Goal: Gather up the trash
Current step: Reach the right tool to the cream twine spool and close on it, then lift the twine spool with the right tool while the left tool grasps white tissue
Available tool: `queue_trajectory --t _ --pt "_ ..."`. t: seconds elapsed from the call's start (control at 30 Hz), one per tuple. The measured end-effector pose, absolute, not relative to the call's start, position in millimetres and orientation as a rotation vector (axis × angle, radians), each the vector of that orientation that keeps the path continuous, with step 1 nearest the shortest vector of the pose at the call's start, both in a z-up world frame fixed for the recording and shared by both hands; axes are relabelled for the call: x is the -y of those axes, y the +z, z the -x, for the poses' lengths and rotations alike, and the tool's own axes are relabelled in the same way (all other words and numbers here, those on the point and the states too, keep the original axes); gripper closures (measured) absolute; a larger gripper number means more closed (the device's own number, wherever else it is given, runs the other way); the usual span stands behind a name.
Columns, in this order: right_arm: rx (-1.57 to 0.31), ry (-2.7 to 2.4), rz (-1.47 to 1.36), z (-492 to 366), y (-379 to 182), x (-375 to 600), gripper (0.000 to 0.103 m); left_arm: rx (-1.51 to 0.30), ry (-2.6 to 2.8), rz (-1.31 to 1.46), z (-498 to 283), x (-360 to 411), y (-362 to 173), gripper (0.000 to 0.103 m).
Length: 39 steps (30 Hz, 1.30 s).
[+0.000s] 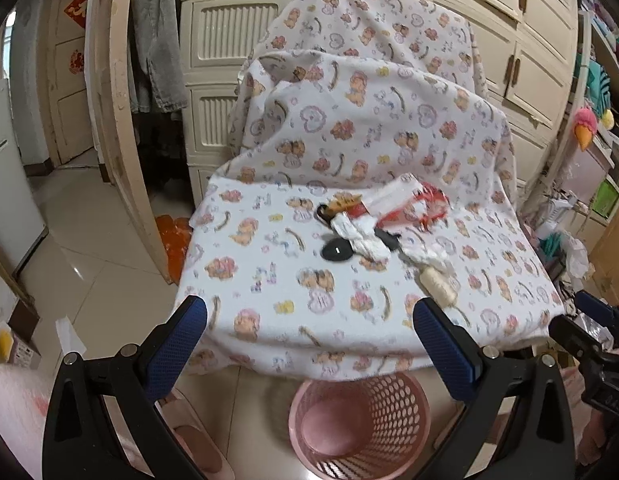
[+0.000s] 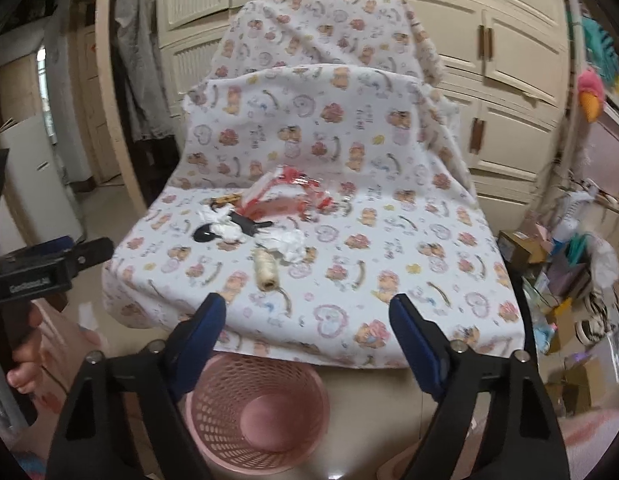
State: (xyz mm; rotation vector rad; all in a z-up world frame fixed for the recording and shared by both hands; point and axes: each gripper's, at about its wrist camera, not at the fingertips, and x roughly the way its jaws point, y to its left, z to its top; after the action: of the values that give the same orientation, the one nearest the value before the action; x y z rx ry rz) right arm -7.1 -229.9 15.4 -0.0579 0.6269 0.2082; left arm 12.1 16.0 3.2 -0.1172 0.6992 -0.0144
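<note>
A pile of trash lies on a cloth-covered seat (image 1: pixel 269 280): crumpled white tissues (image 1: pixel 365 236) (image 2: pixel 287 242), a red and white plastic wrapper (image 1: pixel 413 202) (image 2: pixel 289 192), black objects (image 1: pixel 335 250) (image 2: pixel 207 234) and a cream spool of thread (image 1: pixel 437 286) (image 2: pixel 265 270). A pink perforated basket (image 1: pixel 359 424) (image 2: pixel 257 412) stands on the floor below the seat's front edge. My left gripper (image 1: pixel 309 320) is open and empty, above the basket. My right gripper (image 2: pixel 309 312) is open and empty, short of the spool.
Cream cabinets (image 1: pixel 229 40) stand behind the seat. A door (image 1: pixel 117 120) and hanging clothes (image 1: pixel 157 52) are on the left. Boxes and bags (image 2: pixel 557 272) clutter the floor on the right. A pink slipper (image 1: pixel 197 440) lies by the basket.
</note>
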Motion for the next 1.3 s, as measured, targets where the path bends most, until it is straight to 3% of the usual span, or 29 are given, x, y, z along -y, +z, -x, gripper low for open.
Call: queue_trajectory --t 0.27,0.5,0.8,0.9,1.0,1.17,1.27,1.3 --pt "-0.666 0.338 0.098 -32.8 25.5 209.7 0.042 -0.717 -0.017 0.14 -37.0 -19.3 3.0 0.001" --pt "-0.755 0.385 0.058 -78.9 -14.7 200.0 0.068 -0.773 0.002 0.171 -52.6 -20.5 -13.5 0.001" --pt "-0.849 0.392 0.045 -117.2 -57.6 190.6 0.07 -0.831 -0.014 0.207 -75.1 -20.7 -34.5 0.001" --pt "-0.881 0.391 0.07 -120.4 -60.4 183.5 0.082 -0.849 -0.029 0.235 -76.3 -21.9 -38.5 0.002" --pt "-0.881 0.39 0.078 -117.6 -58.1 179.0 0.082 -0.85 -0.061 0.242 -78.1 -19.1 -34.8 0.003" --pt "-0.881 0.418 0.033 -112.9 -51.0 181.5 0.082 -0.873 -0.073 0.274 -100.9 -11.6 -23.3 0.014" --pt "-0.9 0.439 0.037 -112.0 -52.2 178.3 0.082 -0.934 -0.132 0.398 -129.2 -14.2 -29.7 0.042" --pt "-0.898 0.438 0.033 -111.5 -52.1 178.1 0.082 -0.952 -0.13 0.406 -139.3 -13.5 -31.1 0.043"
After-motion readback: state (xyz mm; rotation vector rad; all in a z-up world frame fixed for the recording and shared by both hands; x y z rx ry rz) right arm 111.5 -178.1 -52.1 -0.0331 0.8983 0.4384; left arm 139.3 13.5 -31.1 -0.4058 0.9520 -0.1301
